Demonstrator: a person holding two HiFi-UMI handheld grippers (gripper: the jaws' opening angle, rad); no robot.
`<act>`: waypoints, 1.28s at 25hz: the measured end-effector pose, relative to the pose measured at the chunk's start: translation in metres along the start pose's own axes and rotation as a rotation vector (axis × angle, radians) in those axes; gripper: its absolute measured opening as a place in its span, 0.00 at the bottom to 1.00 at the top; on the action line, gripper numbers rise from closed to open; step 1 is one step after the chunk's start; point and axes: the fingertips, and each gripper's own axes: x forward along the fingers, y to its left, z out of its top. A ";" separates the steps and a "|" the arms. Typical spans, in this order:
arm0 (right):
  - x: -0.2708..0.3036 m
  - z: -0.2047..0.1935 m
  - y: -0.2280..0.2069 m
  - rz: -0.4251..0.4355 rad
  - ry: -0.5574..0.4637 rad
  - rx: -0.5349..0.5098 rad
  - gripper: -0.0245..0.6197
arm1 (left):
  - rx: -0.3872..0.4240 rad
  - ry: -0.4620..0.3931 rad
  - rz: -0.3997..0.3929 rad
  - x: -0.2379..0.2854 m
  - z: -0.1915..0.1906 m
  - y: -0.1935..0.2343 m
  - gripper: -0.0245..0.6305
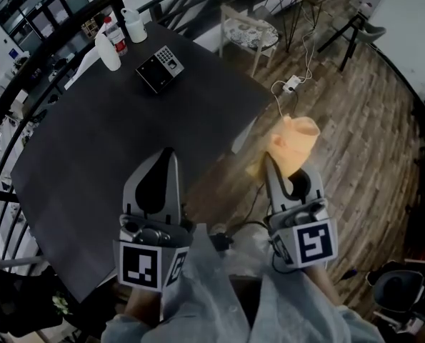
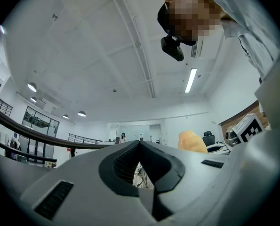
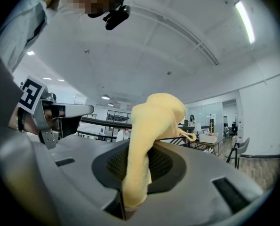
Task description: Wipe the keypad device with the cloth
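Observation:
The keypad device (image 1: 159, 68) lies flat on the dark table (image 1: 91, 163) at its far side, black with a grid of keys. My right gripper (image 1: 280, 181) is shut on a yellow cloth (image 1: 293, 143), held up in the air off the table's right edge; the cloth (image 3: 151, 131) stands bunched above the jaws. My left gripper (image 1: 160, 164) hovers over the table's near part, jaws together with nothing between them, pointing upward. The cloth (image 2: 192, 141) also shows at the right of the left gripper view. Both grippers are far from the keypad.
Two white bottles (image 1: 108, 48) and a white cup (image 1: 133, 26) stand beside the keypad at the table's far corner. A chair (image 1: 248, 33), a power strip with cable (image 1: 291, 86) and wooden floor lie to the right. A railing (image 1: 12, 113) runs along the left.

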 end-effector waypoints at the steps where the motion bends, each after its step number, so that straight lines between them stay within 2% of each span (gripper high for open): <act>1: 0.002 0.000 0.000 0.000 0.000 -0.002 0.15 | 0.000 -0.002 0.001 0.001 0.000 0.002 0.06; 8: 0.016 0.001 -0.006 0.002 -0.004 0.018 0.15 | 0.010 -0.015 0.034 0.003 0.001 0.013 0.06; 14: 0.040 0.003 -0.017 0.039 -0.014 -0.001 0.15 | 0.034 -0.024 0.073 0.019 0.001 0.022 0.06; 19: 0.074 -0.008 -0.027 0.090 -0.013 0.001 0.15 | 0.045 -0.017 0.129 0.041 -0.011 0.036 0.06; 25: 0.143 -0.018 -0.056 0.155 -0.022 -0.043 0.15 | 0.050 -0.016 0.189 0.096 -0.035 0.064 0.06; 32: 0.206 -0.018 -0.088 0.286 -0.008 -0.050 0.15 | 0.076 0.008 0.308 0.141 -0.042 0.077 0.06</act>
